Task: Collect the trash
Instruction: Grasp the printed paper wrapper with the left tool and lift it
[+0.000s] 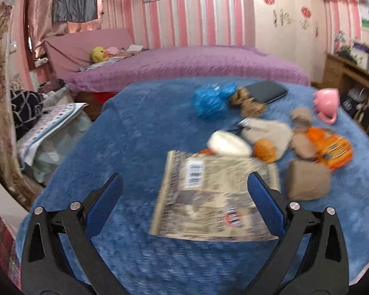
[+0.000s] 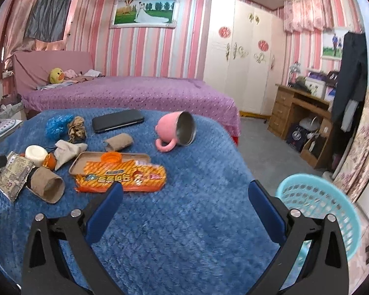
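Right wrist view alone shows turquoise basket point(image 2: 317, 206), left, blurred wrapper point(image 1: 214, 196)

We see a blue quilted blanket point(image 2: 184, 209), an orange striped wrapper point(image 2: 121, 175), a pink mug point(image 2: 171, 129) and a turquoise latticed basket point(image 2: 317, 201)

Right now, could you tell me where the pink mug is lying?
In the right wrist view, the pink mug lies on its side at the far right of the blue blanket, right of the black phone.

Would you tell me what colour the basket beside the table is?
Light turquoise blue; the basket shows best in the right wrist view.
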The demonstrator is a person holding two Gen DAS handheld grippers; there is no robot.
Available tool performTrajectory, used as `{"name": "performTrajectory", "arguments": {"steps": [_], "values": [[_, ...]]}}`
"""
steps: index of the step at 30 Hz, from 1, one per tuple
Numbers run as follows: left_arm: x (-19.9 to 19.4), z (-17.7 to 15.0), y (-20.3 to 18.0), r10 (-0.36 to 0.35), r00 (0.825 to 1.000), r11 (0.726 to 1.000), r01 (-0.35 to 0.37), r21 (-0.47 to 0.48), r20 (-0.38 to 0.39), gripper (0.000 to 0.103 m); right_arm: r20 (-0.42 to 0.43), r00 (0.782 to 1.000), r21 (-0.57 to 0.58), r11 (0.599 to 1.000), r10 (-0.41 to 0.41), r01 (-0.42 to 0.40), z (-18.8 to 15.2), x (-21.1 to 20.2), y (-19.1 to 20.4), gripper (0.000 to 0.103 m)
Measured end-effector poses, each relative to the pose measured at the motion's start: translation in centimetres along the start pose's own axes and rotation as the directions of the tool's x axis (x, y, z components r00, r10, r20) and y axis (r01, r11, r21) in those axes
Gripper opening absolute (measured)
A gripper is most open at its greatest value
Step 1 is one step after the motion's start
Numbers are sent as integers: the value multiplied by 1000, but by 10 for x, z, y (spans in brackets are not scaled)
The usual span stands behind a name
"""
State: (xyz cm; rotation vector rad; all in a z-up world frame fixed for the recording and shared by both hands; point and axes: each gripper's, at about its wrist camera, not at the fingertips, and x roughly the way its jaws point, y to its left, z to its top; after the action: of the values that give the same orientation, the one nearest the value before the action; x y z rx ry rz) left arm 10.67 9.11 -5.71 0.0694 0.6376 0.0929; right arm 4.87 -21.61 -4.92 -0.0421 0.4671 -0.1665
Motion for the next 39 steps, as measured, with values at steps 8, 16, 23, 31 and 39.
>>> {"name": "performTrajectory", "arguments": {"steps": [8, 16, 23, 31, 39], "values": [[31, -7, 22, -65, 992, 998, 64, -16, -111, 97, -59, 998, -17, 1000, -23, 22, -10, 14, 13, 99], [39, -15, 28, -233, 959, 971, 220, -93, -163, 62, -106, 992, -69, 996, -71, 64, -17, 19, 22, 99], [34, -14, 23, -271, 951, 961, 260, -91, -149, 25, -91, 993, -82, 994, -75, 67, -17, 12, 23, 99], [9, -7, 24, -256, 965, 965, 252, -74, -54, 17, -87, 995, -105, 994, -48, 39, -17, 8, 38, 99], [-36, 5, 30, -207, 971, 976, 213, -39, 119, 11, -48, 998, -124, 991, 42, -48, 1, -1, 73, 99]]}}
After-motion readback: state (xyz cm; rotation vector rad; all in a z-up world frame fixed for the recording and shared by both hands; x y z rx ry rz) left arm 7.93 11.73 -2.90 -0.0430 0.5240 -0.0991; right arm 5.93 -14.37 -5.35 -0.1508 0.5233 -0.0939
